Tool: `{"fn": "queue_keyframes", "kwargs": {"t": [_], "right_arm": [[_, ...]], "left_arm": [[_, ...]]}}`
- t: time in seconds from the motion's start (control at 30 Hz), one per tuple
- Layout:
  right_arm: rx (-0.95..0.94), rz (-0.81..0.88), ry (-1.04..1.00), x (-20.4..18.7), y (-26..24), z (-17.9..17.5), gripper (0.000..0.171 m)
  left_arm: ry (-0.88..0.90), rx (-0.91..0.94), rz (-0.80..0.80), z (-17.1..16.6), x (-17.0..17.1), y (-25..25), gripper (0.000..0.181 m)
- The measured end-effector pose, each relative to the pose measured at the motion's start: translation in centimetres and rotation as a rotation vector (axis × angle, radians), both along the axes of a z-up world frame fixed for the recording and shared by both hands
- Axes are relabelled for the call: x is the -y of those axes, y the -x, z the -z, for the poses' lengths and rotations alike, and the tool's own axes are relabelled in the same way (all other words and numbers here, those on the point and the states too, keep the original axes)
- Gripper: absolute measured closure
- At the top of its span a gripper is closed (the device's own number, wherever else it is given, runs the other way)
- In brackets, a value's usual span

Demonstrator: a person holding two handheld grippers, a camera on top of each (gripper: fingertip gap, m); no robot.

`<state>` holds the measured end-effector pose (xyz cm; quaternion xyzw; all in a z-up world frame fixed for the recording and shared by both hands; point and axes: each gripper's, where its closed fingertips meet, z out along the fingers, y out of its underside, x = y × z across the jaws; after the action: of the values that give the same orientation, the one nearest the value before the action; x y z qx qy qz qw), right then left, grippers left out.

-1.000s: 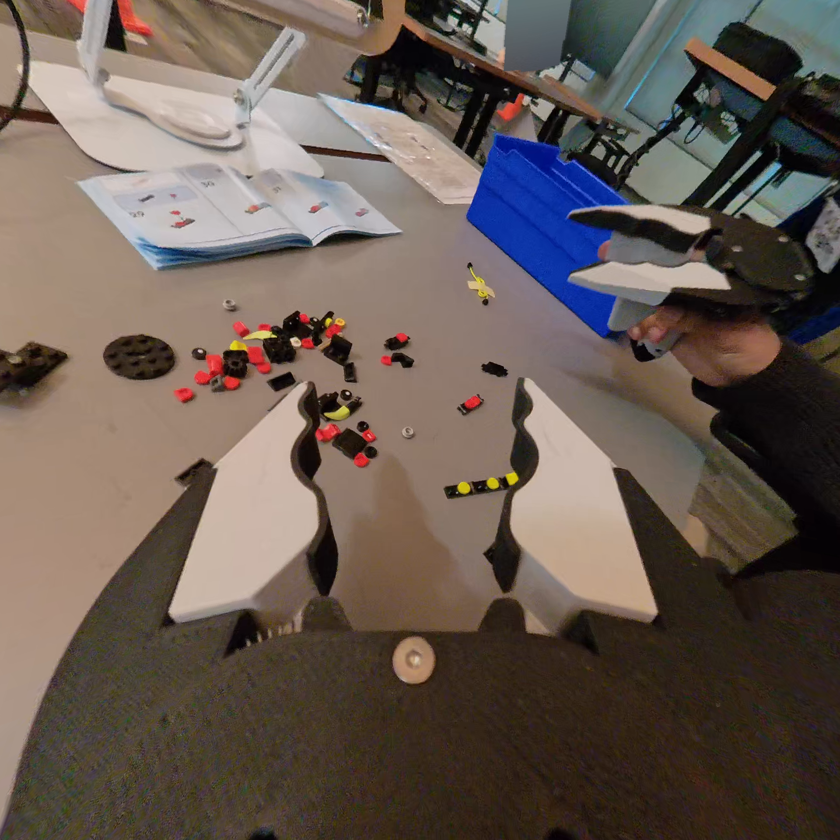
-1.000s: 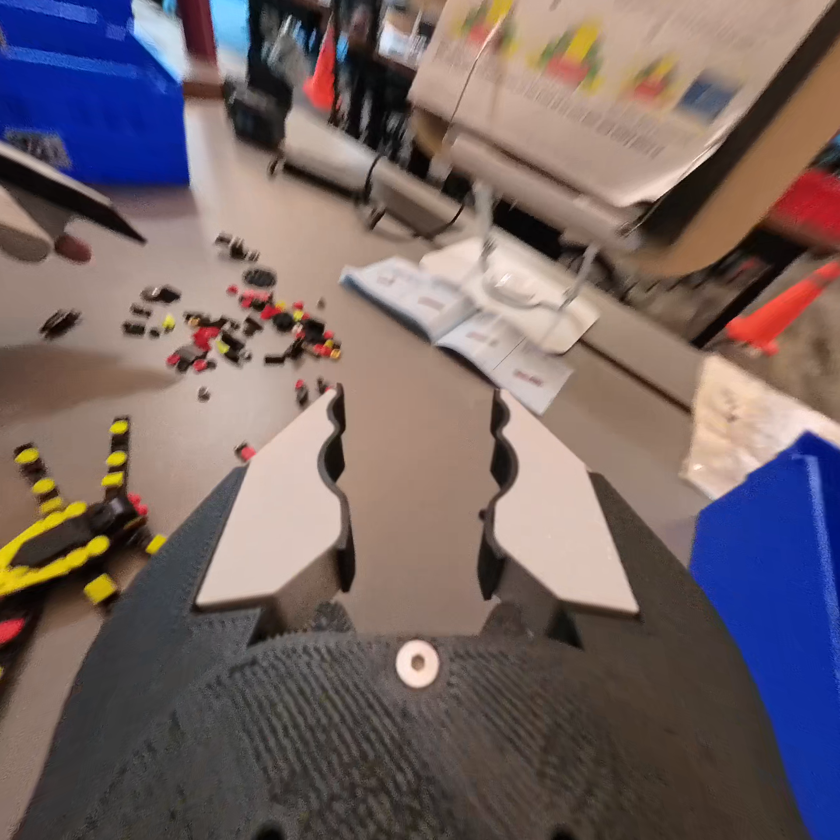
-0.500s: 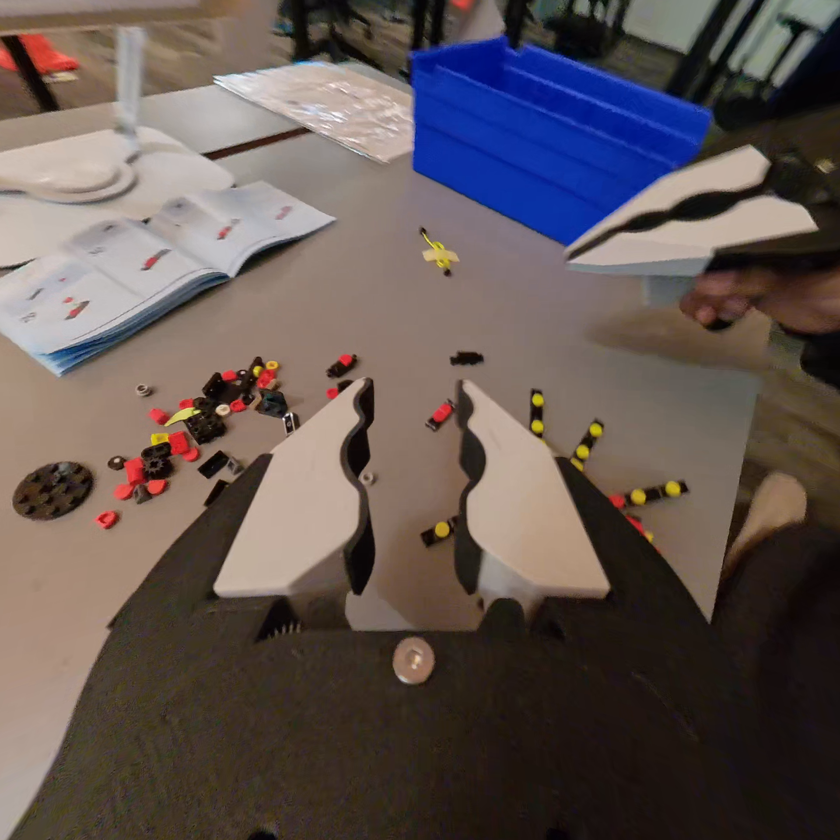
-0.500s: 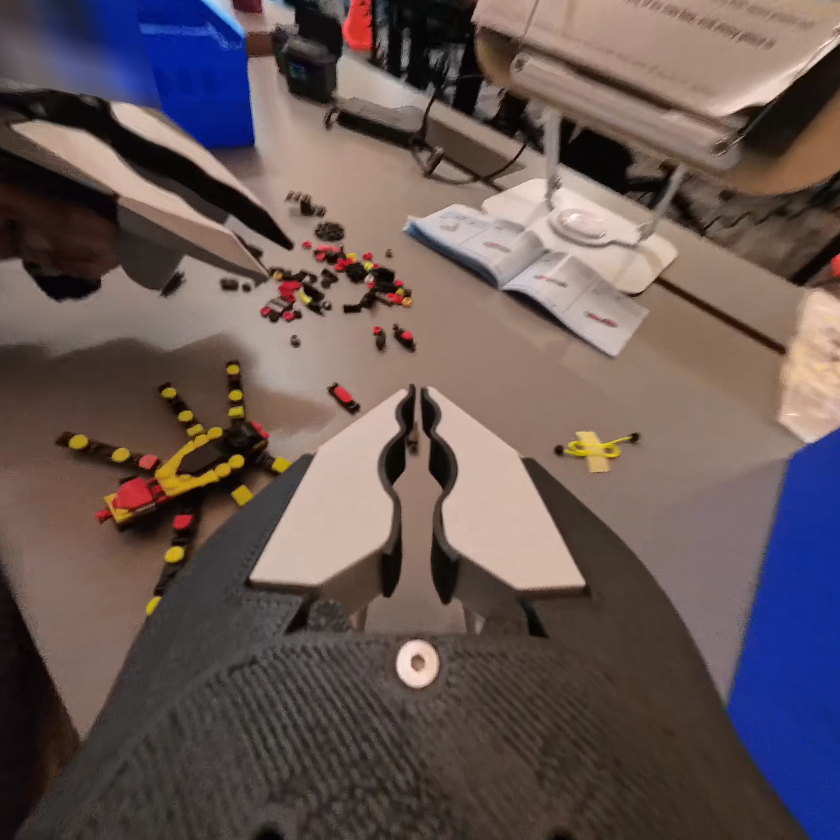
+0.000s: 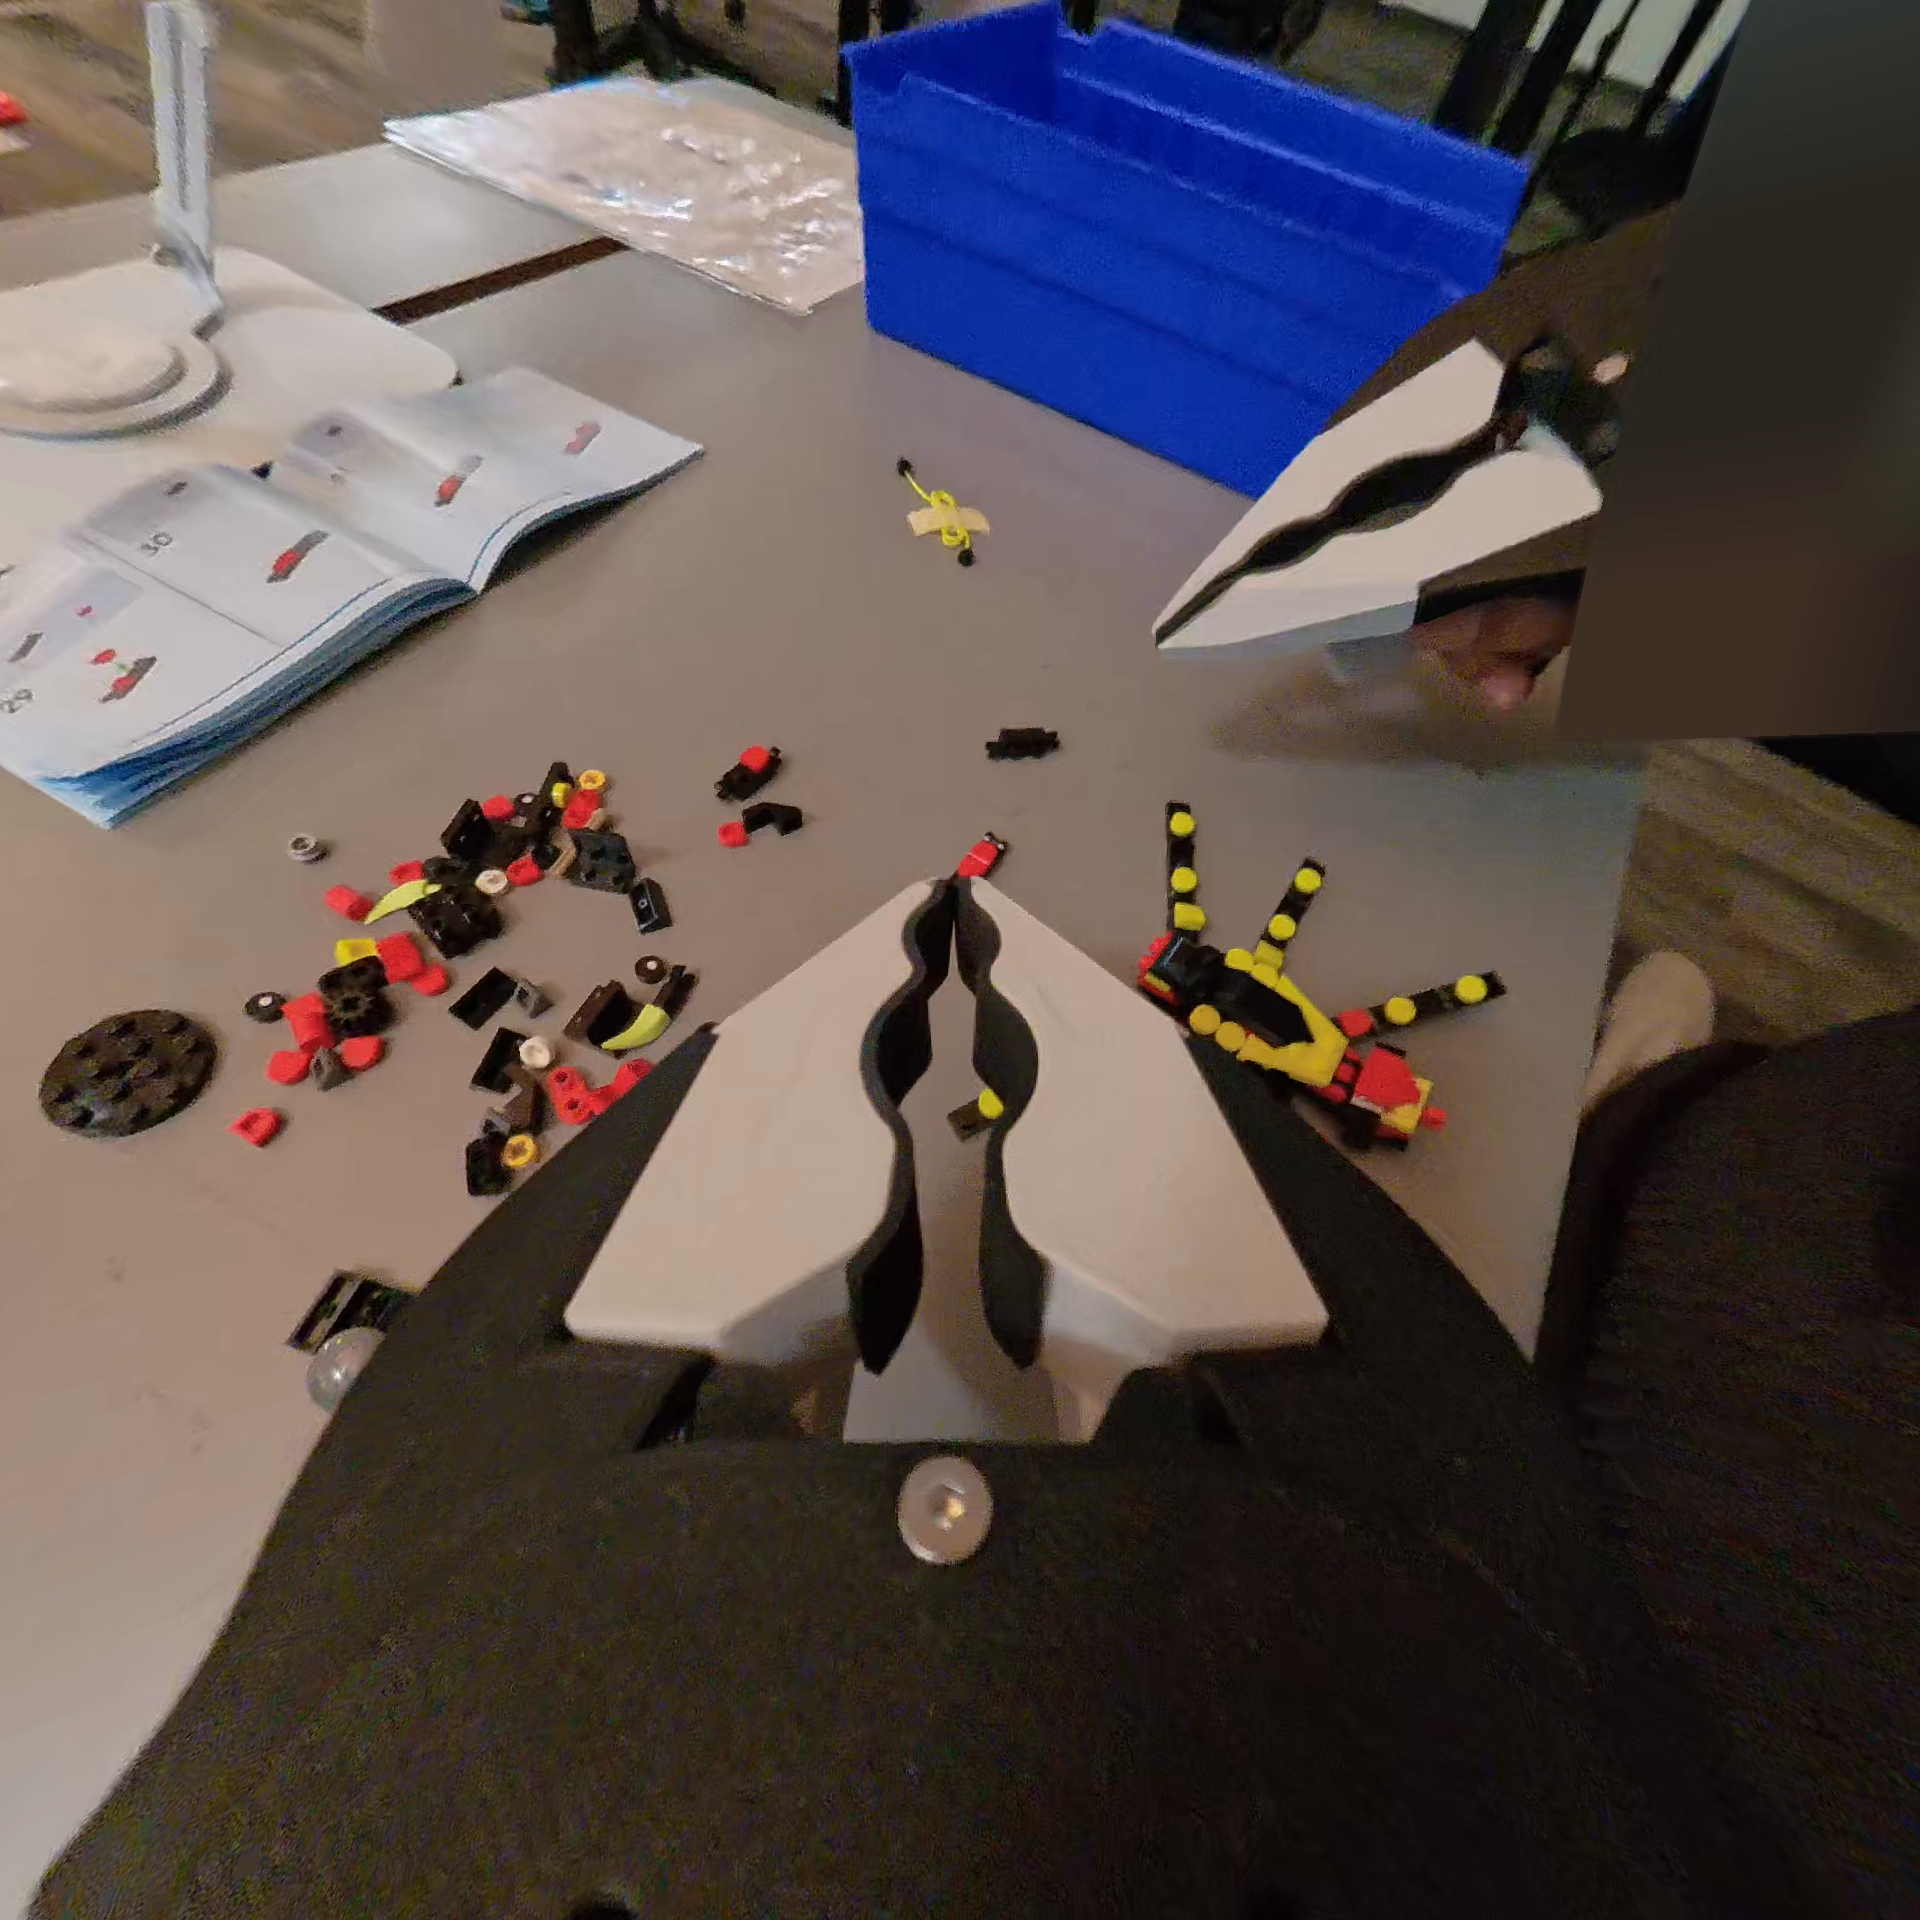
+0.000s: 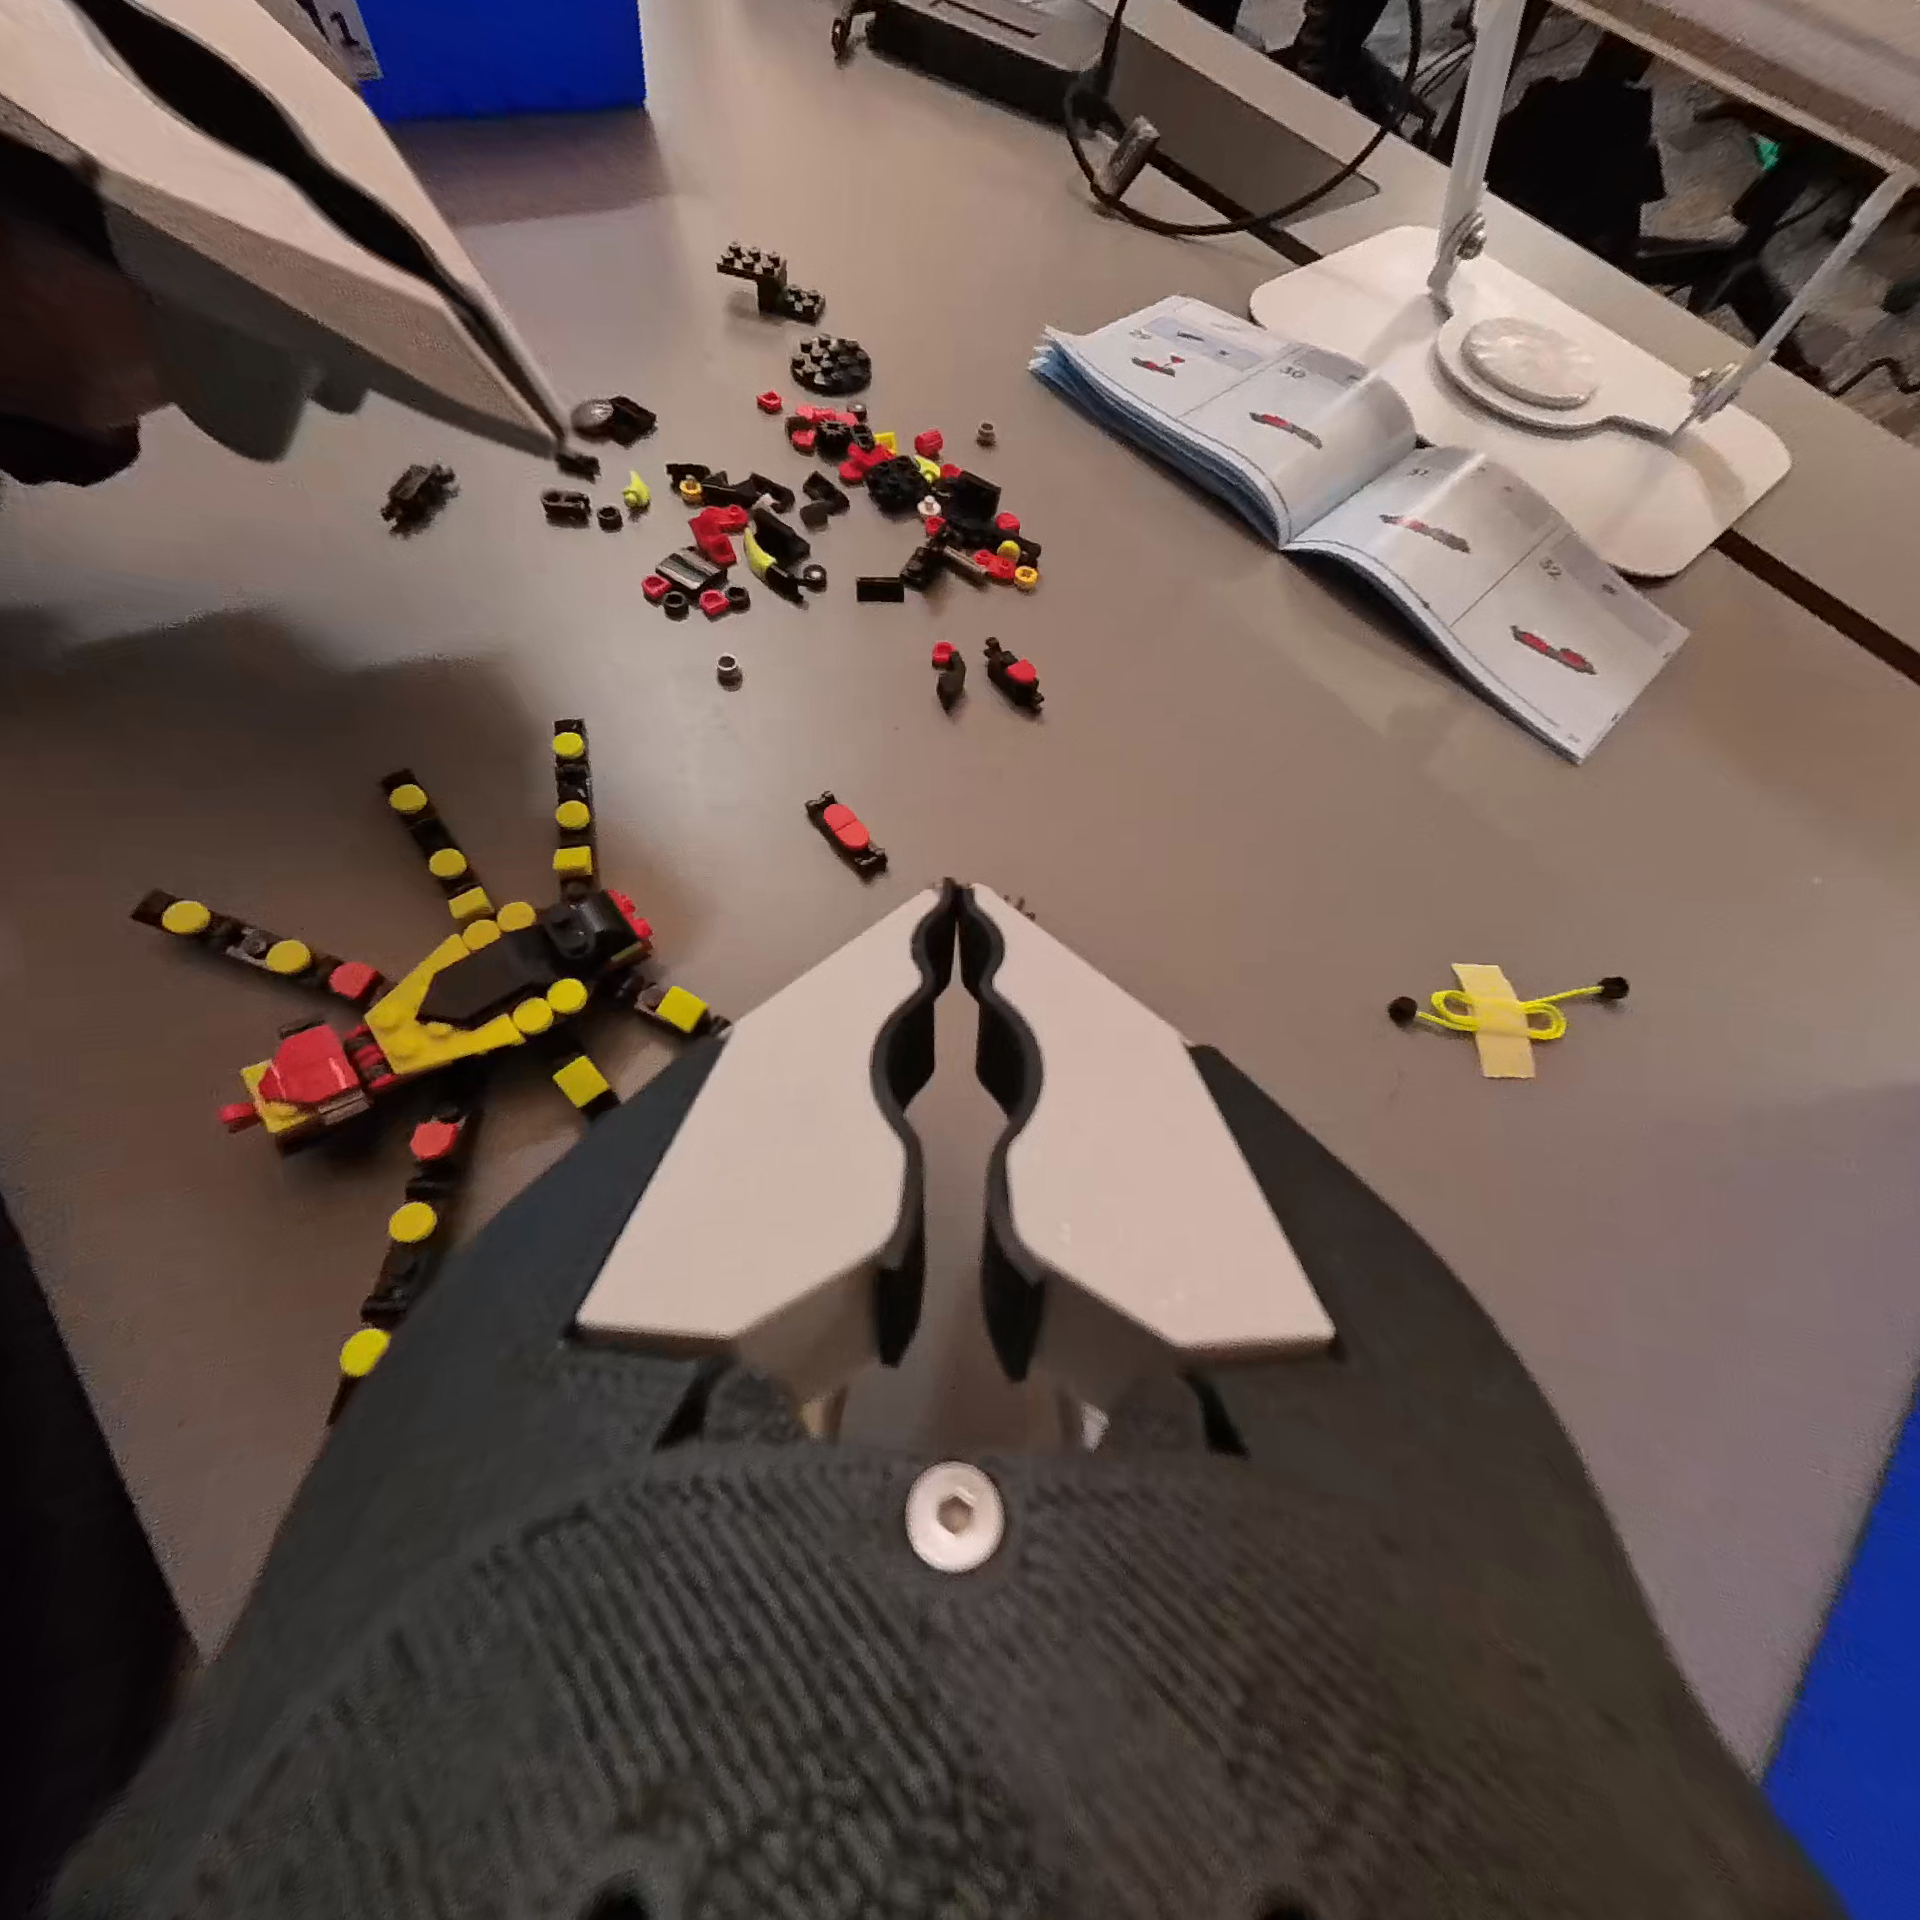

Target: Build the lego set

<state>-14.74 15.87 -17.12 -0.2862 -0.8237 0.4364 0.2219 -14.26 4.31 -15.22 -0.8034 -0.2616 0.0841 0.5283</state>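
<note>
A half-built black, yellow and red lego model with studded legs lies on the grey table, to the right of my left gripper. It also shows in the right wrist view, left of my right gripper. Both grippers are shut and empty, above the table. A heap of loose black, red and yellow pieces lies to the left, and also shows in the right wrist view. A small red and black piece lies just beyond my right gripper's tips. My left gripper's fingers reach in from the upper left.
An open instruction booklet lies at the back left beside a white stand. A blue bin stands at the back right. A yellow string with tape lies apart. A black round plate lies at the far left. The tips of one gripper are about 12 cm away from the tips of the other.
Both grippers have closed from open to shut. The left view has swung right, bringing the model into sight. The right gripper has pulled back and now looks down on the table.
</note>
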Motion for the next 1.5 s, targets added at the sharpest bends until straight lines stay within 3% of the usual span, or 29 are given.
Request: {"fn": "queue_keyframes", "kwargs": {"t": [0.33,0.7,0.93,0.97,1.1,1.23,1.5], "right_arm": [[0.010,0.031,-0.030,-1.1,1.2,0.8,0.171],[0.060,-0.012,-0.024,-0.3,1.3,1.2,0.171],[0.059,-0.018,0.012,-0.2,2.0,1.0,0.171],[0.055,-0.019,0.025,-0.1,2.0,0.9,0.171],[0.062,-0.032,-0.049,-0.2,2.1,2.1,0.150],[0.078,-0.033,-0.070,-0.1,2.3,2.8,0.145],[0.059,0.000,-0.060,-0.8,2.8,2.1,0.151]], "left_arm": [[-0.101,-0.006,-0.079,-1.8,1.2,0.8,0.181],[-0.029,0.090,-0.069,0.3,1.2,0.2,0.181],[-0.098,0.100,-0.129,0.0,2.2,0.9,0.181],[-0.105,0.101,-0.134,-0.1,2.4,0.9,0.167],[-0.094,0.089,-0.150,-0.1,2.6,0.9,0.145],[-0.071,0.110,-0.176,0.6,2.7,1.3,0.116],[-0.102,0.126,-0.153,0.3,2.1,0.9,0.124]]}}
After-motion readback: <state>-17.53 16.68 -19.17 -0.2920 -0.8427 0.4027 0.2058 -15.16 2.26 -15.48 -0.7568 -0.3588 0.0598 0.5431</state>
